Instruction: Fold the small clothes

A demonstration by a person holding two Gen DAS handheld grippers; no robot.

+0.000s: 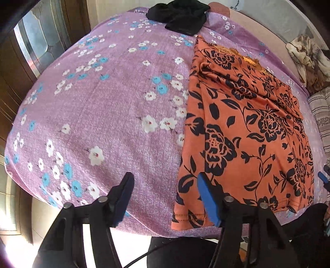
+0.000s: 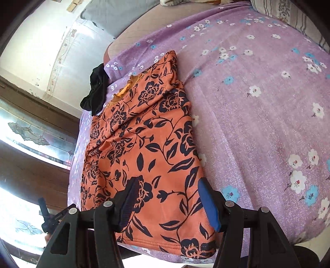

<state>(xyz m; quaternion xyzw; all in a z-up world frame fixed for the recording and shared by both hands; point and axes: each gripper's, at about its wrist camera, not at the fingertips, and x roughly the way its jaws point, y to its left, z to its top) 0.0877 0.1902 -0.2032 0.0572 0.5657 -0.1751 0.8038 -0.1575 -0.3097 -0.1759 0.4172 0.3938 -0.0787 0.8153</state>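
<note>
An orange garment point(image 1: 243, 127) point(image 2: 142, 144) with a black flower print lies folded into a long strip on the purple flowered bedsheet point(image 1: 107, 107) point(image 2: 257, 123). Its hem is at the near edge of the bed. My left gripper point(image 1: 165, 198) is open. Its right blue pad point(image 1: 208, 200) sits over the garment's near left corner and its left finger over bare sheet. My right gripper point(image 2: 169, 204) is also open above the garment's near right corner, with flat cloth showing between the fingers. Neither gripper pinches the fabric.
A black garment point(image 1: 179, 16) point(image 2: 97, 90) lies bunched at the far end of the bed. A striped pillow point(image 1: 321, 115) and a crumpled beige cloth point(image 1: 307, 59) are at the right. A wooden wardrobe with glass panels point(image 1: 35, 41) point(image 2: 31, 134) stands beside the bed.
</note>
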